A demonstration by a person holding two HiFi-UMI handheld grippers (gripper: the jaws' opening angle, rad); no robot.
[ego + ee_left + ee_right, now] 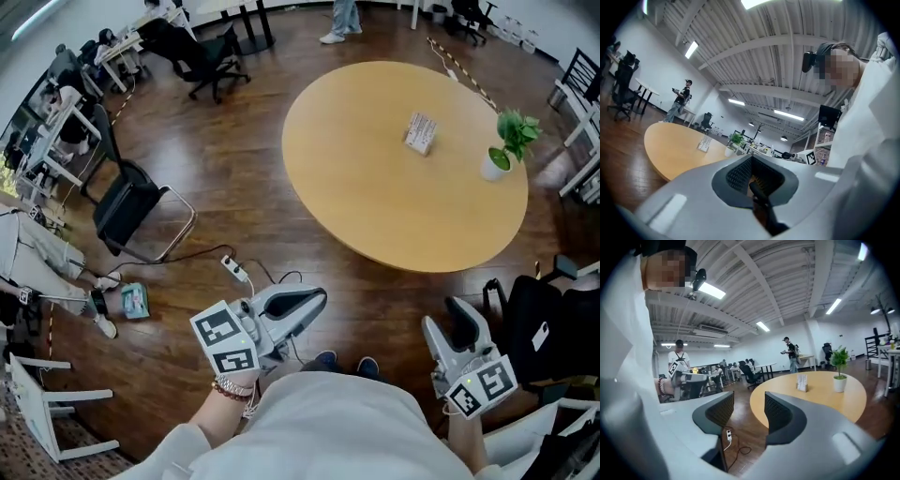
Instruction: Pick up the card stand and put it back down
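Tabletop [375, 206] of pale wood, round, at one o'clock in the head view, over dark glossy plank floor [234, 187]. Card stand [421, 132] upright on it, toward one o'clock from the table's middle, well apart from both grippers; potted plant [506, 145] near the three o'clock rim. Open office around: black sled chair [131, 211] at nine o'clock, wheeled chair [202, 56] at eleven, power strip [237, 270] with cord on the floor. Left gripper [319, 300] at six o'clock, jaws closed together on nothing; right gripper [448, 314] at five, jaws partly apart, nothing held between. Print on the stand too small to read; standing person [342, 23] at twelve cut off above the legs; black bag [544, 328] at four cut by the frame's edge.
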